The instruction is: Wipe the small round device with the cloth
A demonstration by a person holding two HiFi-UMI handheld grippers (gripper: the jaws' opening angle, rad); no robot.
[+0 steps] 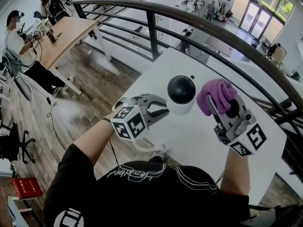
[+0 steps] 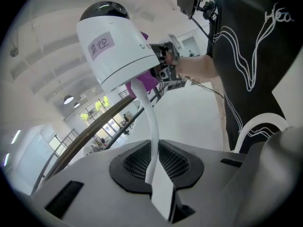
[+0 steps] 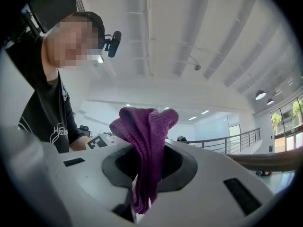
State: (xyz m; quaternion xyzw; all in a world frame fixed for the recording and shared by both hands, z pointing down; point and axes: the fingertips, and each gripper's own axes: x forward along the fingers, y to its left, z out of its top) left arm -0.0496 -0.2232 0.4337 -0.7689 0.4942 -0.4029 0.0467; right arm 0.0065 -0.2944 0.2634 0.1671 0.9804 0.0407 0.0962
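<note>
Over a white table point(image 1: 199, 143), the left gripper point(image 1: 162, 109) is clamping the thin white stem point(image 2: 151, 126) of the device point(image 1: 181, 94), a white body with a black dome. It is holding the device just beside the purple cloth point(image 1: 215, 93), which the right gripper point(image 1: 222, 104) is pinching tight in a bunch between its jaws. On the device's side a pale label point(image 2: 101, 45) is showing the handwritten characters 监控. White script is running across the person's black shirt point(image 1: 142, 193); it is beginning "Hea", possibly "Heather", but the rest is too warped to read. Beyond the table a dark curved railing point(image 1: 156, 14) is sweeping round. Wood floor point(image 1: 90, 86) is spreading to the left, where other people are gathering at a wooden desk point(image 1: 68, 32), and glass doors point(image 1: 260, 4) are letting in daylight at the far right.
</note>
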